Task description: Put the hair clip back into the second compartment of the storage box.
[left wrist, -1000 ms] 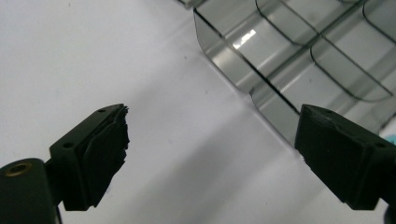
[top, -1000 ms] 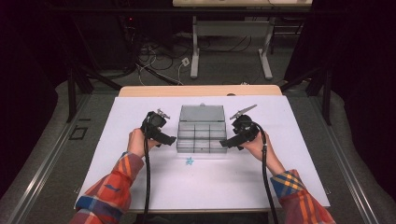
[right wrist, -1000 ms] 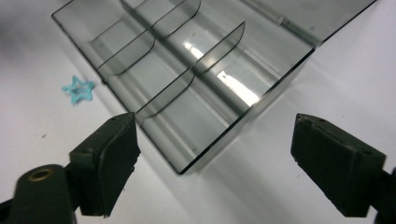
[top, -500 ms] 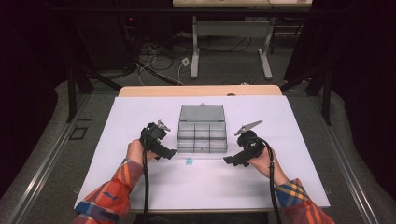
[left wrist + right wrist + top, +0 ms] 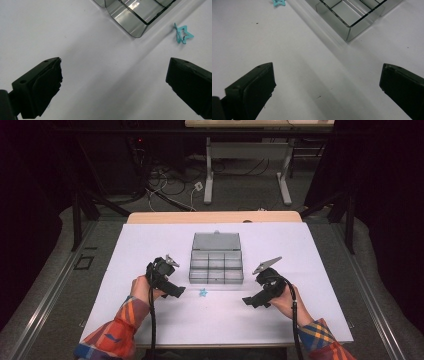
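Your left gripper has just been opening; its jaws stand spread wide, nothing between them, over bare tabletop. Your right gripper, likewise just opened, is empty. The blue star clip lies between them, with the clear compartment box at its 12 o'clock.

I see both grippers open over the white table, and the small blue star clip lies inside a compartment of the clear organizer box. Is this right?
Not quite. The blue star clip lies on the white table just in front of the clear organizer box, not inside a compartment; the high view shows this. The left gripper and the right gripper are indeed open.
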A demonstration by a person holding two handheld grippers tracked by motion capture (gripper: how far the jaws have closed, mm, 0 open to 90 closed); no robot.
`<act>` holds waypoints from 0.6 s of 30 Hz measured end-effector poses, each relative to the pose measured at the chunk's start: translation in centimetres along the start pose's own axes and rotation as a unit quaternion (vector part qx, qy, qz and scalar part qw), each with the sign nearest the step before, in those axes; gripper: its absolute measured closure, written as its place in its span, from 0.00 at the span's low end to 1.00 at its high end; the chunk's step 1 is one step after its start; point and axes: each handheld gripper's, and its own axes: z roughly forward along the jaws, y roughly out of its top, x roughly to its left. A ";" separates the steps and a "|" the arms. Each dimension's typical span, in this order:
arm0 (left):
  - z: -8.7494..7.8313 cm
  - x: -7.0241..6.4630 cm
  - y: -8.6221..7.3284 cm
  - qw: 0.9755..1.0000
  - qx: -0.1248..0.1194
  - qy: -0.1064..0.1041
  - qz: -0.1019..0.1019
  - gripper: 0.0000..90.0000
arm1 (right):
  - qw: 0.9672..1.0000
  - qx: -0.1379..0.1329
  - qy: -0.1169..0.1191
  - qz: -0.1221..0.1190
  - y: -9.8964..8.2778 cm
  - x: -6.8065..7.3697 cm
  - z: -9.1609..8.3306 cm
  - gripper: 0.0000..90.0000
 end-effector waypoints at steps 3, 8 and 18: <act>-0.2 -0.2 -0.1 1.000 -0.006 -0.002 -0.003 0.00 | 1.000 -0.002 0.001 0.003 -0.3 0.0 0.0 0.00; -0.3 -0.9 0.2 1.000 -0.008 -0.009 0.002 0.00 | 1.000 0.002 -0.005 0.001 -0.7 0.0 0.2 0.00; -0.1 -2.7 0.8 0.999 -0.013 -0.046 0.012 0.03 | 1.000 -0.002 0.007 0.007 -0.9 0.0 0.3 0.00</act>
